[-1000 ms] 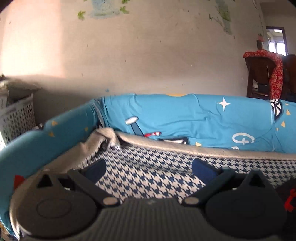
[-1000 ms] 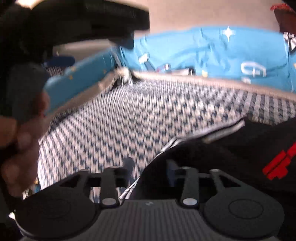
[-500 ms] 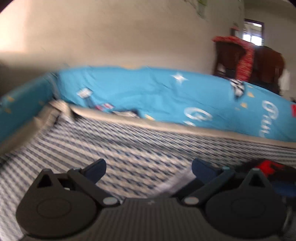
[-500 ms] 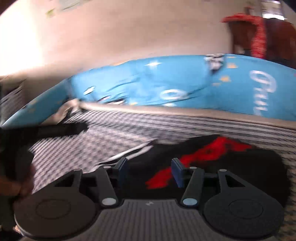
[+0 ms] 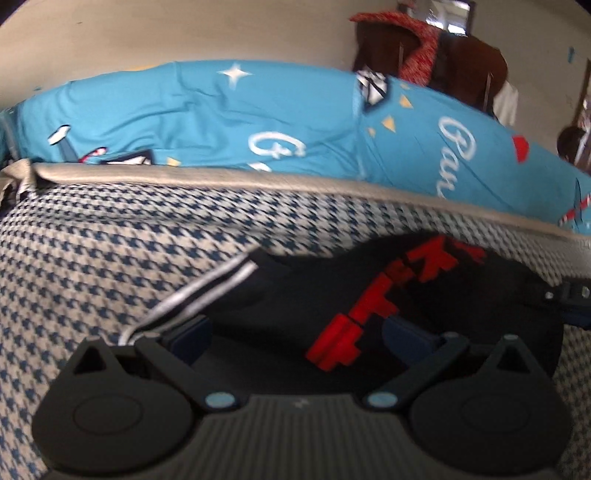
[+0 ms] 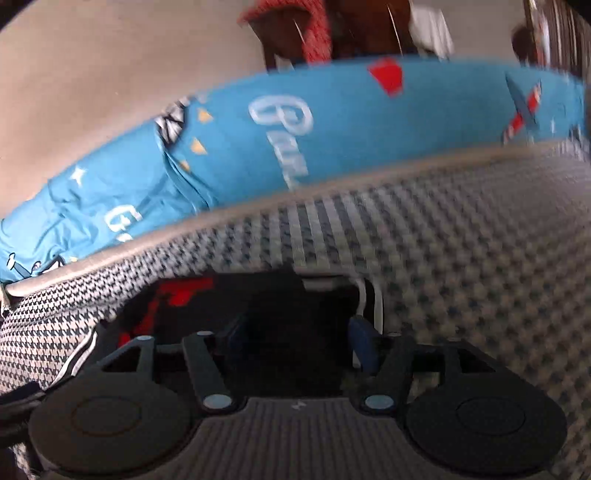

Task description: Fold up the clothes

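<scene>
Garment [image 5: 295, 295], black with a red print [image 5: 373, 317] and white stripes [image 5: 207, 291] along one edge, lies flat on the bed [image 5: 110, 236], whose cover is a blue-and-cream houndstooth check. It sits toward the near side of the bed, a wide stretch of check showing between it and the far edge.

The left gripper [image 5: 295, 336] hangs low over the garment with its jaws wide apart; the left finger [image 5: 188, 332] is at the striped edge, the right one over the plain black beside the print, and nothing is pinched between them. Whether the tips touch the cloth I cannot tell.

The right gripper [image 6: 299, 339] is over the garment's other end, where a white-trimmed corner [image 6: 365, 295] shows just beyond its right finger [image 6: 364, 343]. Its jaws have just been opening and stand partly apart, black cloth lying under the gap, not clamped. This view is blurred.

Along the far edge of the bed runs a grey border [image 5: 258, 177], and behind it a bright blue padded rail [image 5: 258, 118] printed with white stars, lettering and small shapes. Beyond is a pale wall [image 5: 184, 33], and to the far right dark wooden furniture [image 5: 469, 62] with a red cloth [image 5: 417, 40] draped over it.
</scene>
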Demonstrator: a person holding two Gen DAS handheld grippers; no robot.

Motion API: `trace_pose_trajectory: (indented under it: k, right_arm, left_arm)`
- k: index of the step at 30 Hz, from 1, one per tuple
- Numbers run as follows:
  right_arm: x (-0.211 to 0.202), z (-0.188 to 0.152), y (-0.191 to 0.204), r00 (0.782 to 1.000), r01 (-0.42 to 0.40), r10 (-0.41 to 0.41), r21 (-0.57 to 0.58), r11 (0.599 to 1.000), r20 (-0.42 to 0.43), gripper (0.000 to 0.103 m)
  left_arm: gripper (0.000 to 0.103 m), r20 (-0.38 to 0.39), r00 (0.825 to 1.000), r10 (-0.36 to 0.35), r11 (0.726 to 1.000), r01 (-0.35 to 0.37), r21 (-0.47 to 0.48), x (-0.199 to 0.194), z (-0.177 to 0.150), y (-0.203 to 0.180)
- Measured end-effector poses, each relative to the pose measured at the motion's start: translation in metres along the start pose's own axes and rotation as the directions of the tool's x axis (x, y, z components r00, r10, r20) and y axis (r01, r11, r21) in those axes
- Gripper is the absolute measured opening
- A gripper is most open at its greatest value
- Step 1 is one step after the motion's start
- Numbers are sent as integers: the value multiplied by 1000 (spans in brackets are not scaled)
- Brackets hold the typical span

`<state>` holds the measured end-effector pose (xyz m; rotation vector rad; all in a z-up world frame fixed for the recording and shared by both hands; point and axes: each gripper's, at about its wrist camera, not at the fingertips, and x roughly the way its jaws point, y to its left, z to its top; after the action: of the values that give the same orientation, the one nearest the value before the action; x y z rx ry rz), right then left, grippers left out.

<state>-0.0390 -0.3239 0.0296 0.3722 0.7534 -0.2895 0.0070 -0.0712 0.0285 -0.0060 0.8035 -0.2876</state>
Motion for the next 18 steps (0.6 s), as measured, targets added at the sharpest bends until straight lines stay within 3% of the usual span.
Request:
trace_pose_trajectory:
  k: [5,7,9,11,14,18]
  right_arm:
    - [19,-8,-5,985,-120,132,113,986,-108,60]
    - [22,-14,0,976,-153,167,103,983,-140,38]
    - [20,-20,8,966,-198,205,62,978,-159,23]
    - [16,-26,17,954,-254,249,-10,967,-168,21]
    - [3,-41,35,924,-355,319,-168,919,-210,19]
    - [-11,-66,54,869,-480,387,-330,813,-310,19]
  left_arm:
    - [103,-59,998,36,998,-33,54,16,-9,-15]
    - [103,-37,998,49,997,-46,63,12,-9,-14]
    - [103,-11,999,41,998,-41,49,7,-7,-9]
    - [103,10,999,38,999,-38,20,2,-5,-2]
    - [103,57,998,38,999,-38,6,-5,-1,1]
    - [103,114,993,41,999,-44,23,-13,1,-2]
